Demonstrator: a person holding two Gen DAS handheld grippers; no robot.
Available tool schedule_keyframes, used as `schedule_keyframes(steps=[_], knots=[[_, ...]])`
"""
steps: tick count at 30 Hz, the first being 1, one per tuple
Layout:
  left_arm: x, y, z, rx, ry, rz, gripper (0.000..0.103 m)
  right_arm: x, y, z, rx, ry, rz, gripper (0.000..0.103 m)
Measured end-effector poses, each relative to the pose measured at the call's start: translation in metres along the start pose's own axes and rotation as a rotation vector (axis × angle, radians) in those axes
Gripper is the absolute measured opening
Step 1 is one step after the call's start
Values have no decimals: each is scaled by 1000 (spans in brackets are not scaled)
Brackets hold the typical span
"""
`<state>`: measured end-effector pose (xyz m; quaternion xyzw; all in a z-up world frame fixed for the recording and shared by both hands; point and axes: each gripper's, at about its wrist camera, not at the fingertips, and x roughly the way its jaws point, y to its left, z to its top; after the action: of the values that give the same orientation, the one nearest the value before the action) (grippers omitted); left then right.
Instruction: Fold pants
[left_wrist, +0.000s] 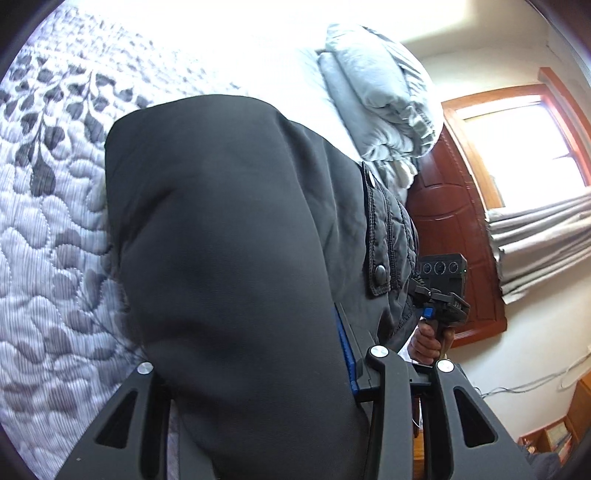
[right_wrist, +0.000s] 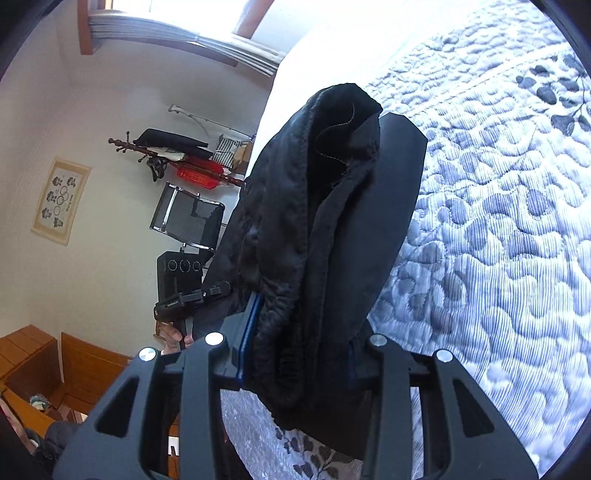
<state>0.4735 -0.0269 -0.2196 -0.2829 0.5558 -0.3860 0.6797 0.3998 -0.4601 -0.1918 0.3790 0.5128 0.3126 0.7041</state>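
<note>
Black pants (left_wrist: 229, 251) hang in front of the left wrist camera, held up off the quilted bed (left_wrist: 48, 229). My left gripper (left_wrist: 280, 369) is shut on the pants; the cloth covers most of both fingers. In the right wrist view the elastic waistband of the pants (right_wrist: 295, 236) is bunched between the fingers, and my right gripper (right_wrist: 295, 354) is shut on it, lifted above the bed (right_wrist: 498, 221). Each view shows the other gripper, held in a hand: the right gripper (left_wrist: 441, 291) and the left gripper (right_wrist: 184, 291).
The bed has a grey-and-white leaf-pattern quilt. A folded pale blue duvet (left_wrist: 380, 96) lies at its far end. The person's quilted dark jacket (left_wrist: 388, 236) is close by. A wooden door (left_wrist: 454, 236), a window with curtain (left_wrist: 528, 147), a chair (right_wrist: 188, 218) and a coat rack (right_wrist: 177, 162) stand beside the bed.
</note>
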Motion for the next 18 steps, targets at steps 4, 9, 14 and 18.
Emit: schedule_keyframes(steps=[4, 9, 14, 18], knots=[[2, 7, -3, 3, -2, -12, 39, 5, -17, 4, 22, 9, 25, 37], [5, 9, -4, 7, 5, -17, 43, 6, -36, -1, 48, 7, 49, 38], [10, 16, -5, -3, 14, -21, 49, 5, -59, -8, 93, -14, 93, 39], [15, 23, -7, -11, 14, -36, 52, 5, -75, -13, 127, -35, 136, 40]])
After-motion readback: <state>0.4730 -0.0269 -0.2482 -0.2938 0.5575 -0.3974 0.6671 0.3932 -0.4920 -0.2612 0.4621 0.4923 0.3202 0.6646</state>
